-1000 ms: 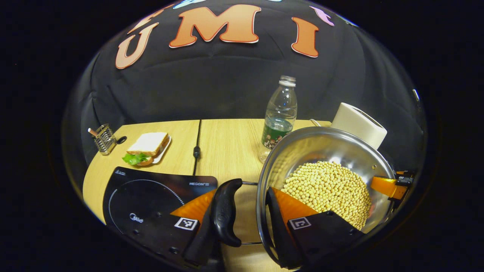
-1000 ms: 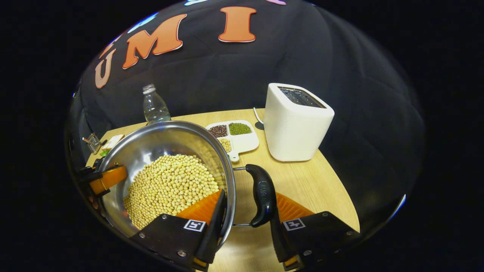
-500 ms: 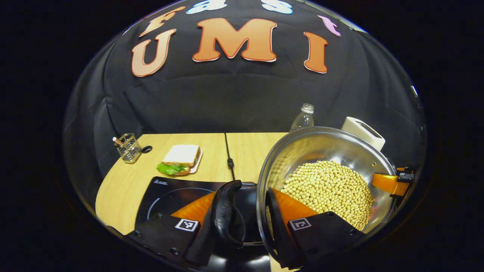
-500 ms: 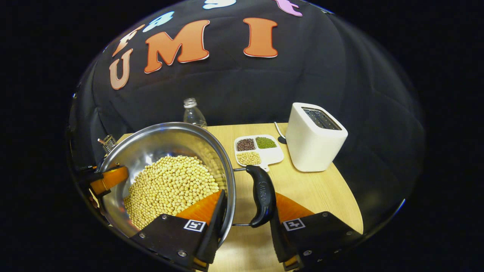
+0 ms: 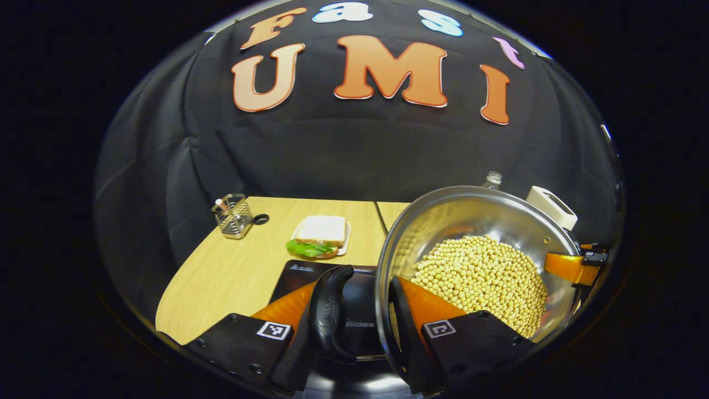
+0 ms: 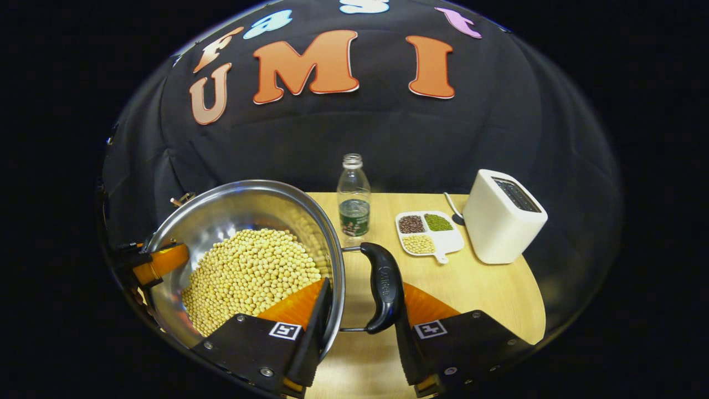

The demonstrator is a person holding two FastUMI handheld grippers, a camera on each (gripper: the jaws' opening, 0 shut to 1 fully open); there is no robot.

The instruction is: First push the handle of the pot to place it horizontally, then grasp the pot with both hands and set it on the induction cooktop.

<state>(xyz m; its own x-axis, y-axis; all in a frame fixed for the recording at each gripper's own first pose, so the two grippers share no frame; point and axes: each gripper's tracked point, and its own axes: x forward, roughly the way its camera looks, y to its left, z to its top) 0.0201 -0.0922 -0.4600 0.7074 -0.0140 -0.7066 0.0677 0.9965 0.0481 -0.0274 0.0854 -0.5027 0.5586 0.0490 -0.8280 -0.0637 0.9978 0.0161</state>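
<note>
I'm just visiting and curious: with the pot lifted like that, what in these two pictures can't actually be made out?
- Induction cooktop, left gripper view: mostly hidden behind the pot and the left hand-held gripper.
- Bottle, left gripper view: its body is behind the pot's rim.
- Pot's underside: out of sight in both views, so its height above the cooktop can't be told.
- Wire holder: contents too small.

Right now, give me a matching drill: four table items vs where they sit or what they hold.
Items:
1. pot
2. sandwich
3. toaster
4. divided dish

Places or states:
A. on a small plate behind the induction cooktop
B. white, at the table's right end beside the divided dish
C. full of pale beans, gripped at both handles
D. three kinds of beans, between bottle and toaster

Pairs: 1-C, 2-A, 3-B, 4-D
</note>
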